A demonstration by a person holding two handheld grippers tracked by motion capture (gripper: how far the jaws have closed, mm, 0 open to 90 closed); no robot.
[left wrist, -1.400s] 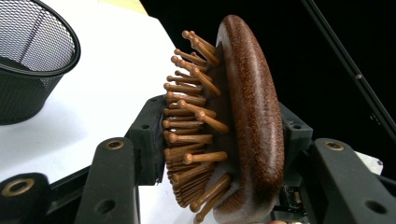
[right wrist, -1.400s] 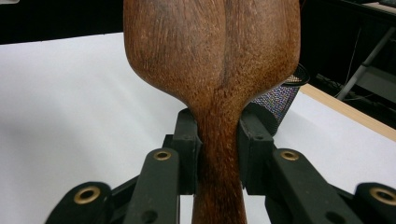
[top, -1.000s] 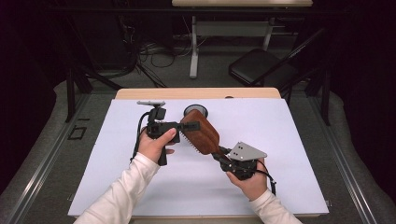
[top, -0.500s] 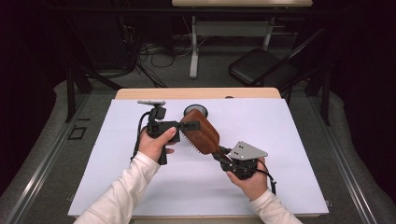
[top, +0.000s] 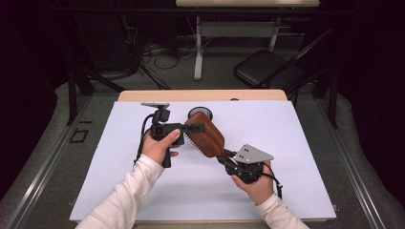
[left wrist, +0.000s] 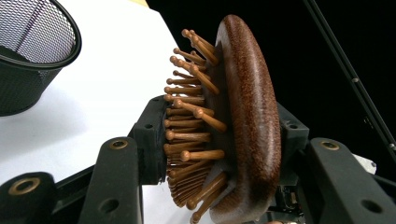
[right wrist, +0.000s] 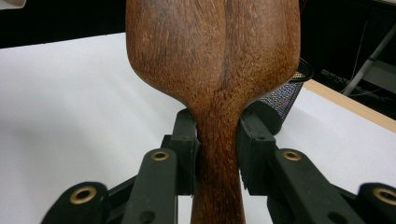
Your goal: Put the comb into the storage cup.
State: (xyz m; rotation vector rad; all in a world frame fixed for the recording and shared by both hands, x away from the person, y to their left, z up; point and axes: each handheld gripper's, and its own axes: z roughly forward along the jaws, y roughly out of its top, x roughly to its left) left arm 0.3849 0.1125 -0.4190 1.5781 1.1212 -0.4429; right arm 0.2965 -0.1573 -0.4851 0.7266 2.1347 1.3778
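- Wooden paddle hairbrush (top: pixel 207 135): held in the air above the white table cover (top: pixel 296 138), between the two grippers, with its rounded back up and its pegs facing down and toward the person.
- Brush handle (right wrist: pixel 217 158): clamped between the jaws of the right gripper (top: pixel 228 160); in the right gripper view both black pads press against the narrow neck, just below the point where the head widens.
- Brush head (left wrist: pixel 247 126): gripped by the left gripper (top: pixel 195 128), one jaw set on the smooth wooden back and the other against the ends of the round-tipped pegs (left wrist: pixel 187 121); the jaws stand as wide as the thickness of the head.
- Left hand (top: pixel 160 143) and right hand (top: pixel 255 183): each wraps its gripper's body, in white sleeves.
- Black mesh cup (top: pixel 197 112): stands on the table cover just beyond the brush head, on the far side of the left gripper's jaws.
- Folding chair (top: pixel 267 67): on the floor well beyond the table.
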